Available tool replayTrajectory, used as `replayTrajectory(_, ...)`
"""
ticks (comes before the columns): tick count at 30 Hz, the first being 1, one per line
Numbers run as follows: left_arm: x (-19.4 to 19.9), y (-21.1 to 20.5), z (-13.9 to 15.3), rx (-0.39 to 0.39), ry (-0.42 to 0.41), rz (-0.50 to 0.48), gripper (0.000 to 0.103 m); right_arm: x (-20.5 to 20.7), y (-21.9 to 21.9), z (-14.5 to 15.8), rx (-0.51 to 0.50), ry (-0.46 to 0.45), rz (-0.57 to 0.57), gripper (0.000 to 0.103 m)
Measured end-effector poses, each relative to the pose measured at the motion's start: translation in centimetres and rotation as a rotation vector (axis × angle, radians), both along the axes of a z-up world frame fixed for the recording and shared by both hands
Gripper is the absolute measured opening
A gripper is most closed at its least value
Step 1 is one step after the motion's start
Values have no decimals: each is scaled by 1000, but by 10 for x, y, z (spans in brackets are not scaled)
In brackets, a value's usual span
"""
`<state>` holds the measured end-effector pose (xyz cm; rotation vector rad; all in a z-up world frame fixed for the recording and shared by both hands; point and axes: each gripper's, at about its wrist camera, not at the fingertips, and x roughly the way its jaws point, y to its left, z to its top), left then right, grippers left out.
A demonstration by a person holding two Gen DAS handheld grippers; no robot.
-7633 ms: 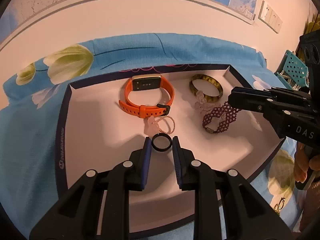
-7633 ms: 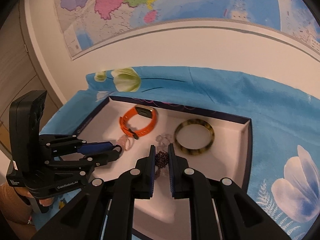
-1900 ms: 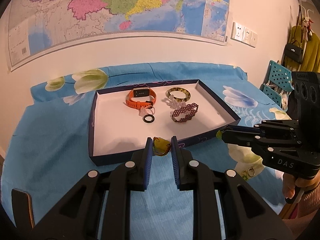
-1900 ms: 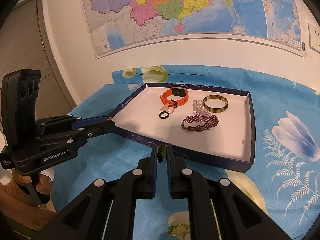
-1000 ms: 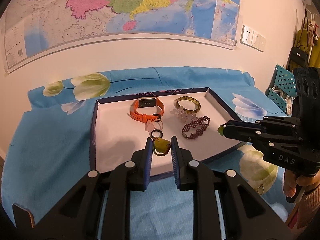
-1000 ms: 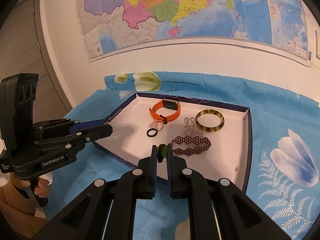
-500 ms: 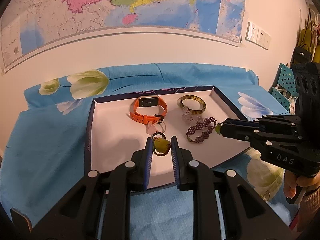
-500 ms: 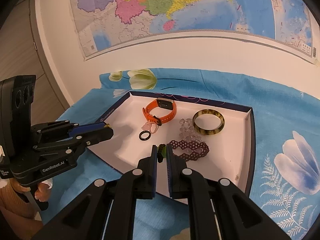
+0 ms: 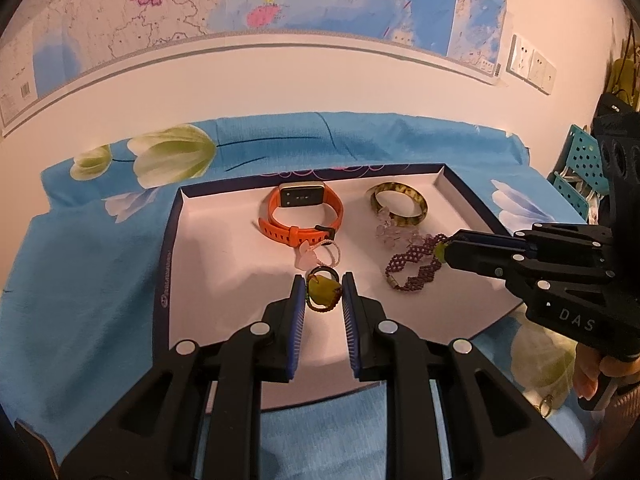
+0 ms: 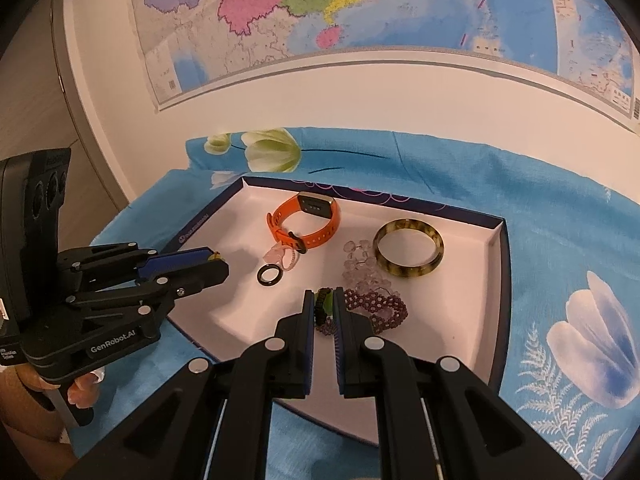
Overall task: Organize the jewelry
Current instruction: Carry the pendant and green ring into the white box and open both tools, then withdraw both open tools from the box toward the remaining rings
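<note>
A white-lined tray (image 9: 165, 276) with a dark blue rim (image 10: 503, 264) holds an orange watch (image 9: 302, 216), a mottled bangle (image 9: 400, 204), a clear bead bracelet (image 9: 394, 234), a purple bead bracelet (image 9: 412, 268), a pink bead ring (image 9: 320, 254) and a black ring (image 10: 271, 273). My left gripper (image 9: 323, 294) is shut on a yellow-green pendant (image 9: 320, 289) on a bead cord, just above the black ring. My right gripper (image 10: 323, 304) is shut on a dark bead piece with a green stone (image 10: 322, 305), over the purple bracelet's left end. Each gripper shows in the other's view: the left gripper (image 10: 218, 261) and the right gripper (image 9: 444, 251).
The tray lies on a blue flowered cloth (image 9: 92, 288) against a wall with a map (image 10: 360, 4). A small gold piece (image 9: 546, 404) lies on the cloth near the right hand. A teal perforated chair (image 9: 588, 160) stands at the far right.
Over the last second both grippers came forward and down from the tray's near edge to over its floor, each still holding its piece.
</note>
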<state>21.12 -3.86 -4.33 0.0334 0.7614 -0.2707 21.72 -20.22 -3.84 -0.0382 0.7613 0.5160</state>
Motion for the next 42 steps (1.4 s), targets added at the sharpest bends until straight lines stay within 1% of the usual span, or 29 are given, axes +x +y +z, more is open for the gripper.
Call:
replayTrajectory(6,14,-4,-9,19,31,3,19,10,4,-6,-20,24,5,8)
replayTrajectory(9,21,-5,-15,14,57,7,19,15,8,-10,-33,40,8,8)
replayTrajectory(15,27,-4,-21,13,74,14,19,21,9,-17,-41,67,-11,8)
replayTrajectory(21,31,-1,-27,-7,90,33,23,23,9,-18,-36,78,-23,12)
replayTrajectory(23,31,0,-27,-13,91,37,32,22,5,-15,-19,67,-36,14)
replayTrajectory(24,28,2,-25,-17,80,39,34,20,3,-12,-9,62,-40,16)
replayTrajectory(25,27,2,-23,-21,72,37,39,18,0,-9,7,56,-42,19)
replayTrajectory(26,24,3,-20,-28,60,37,41,16,-3,-6,15,50,-45,27)
replayTrajectory(27,22,4,-17,-29,52,40,41,14,-6,-3,21,43,-50,29)
replayTrajectory(28,19,5,-14,-28,40,42,44,10,-9,0,29,35,-54,30)
replayTrajectory(30,9,6,-5,-24,8,37,45,2,-16,6,41,24,-57,30)
replayTrajectory(32,-5,6,3,-25,-22,10,47,-8,-24,11,52,13,-61,30)
replayTrajectory(35,-24,5,9,-38,-40,-42,48,-25,-34,16,59,-2,-68,30)
replayTrajectory(37,-41,3,9,-59,-35,-88,49,-35,-40,16,60,-3,-71,31)
replayTrajectory(42,-77,-15,0,-67,-9,-207,49,-62,-52,1,34,22,-90,31)
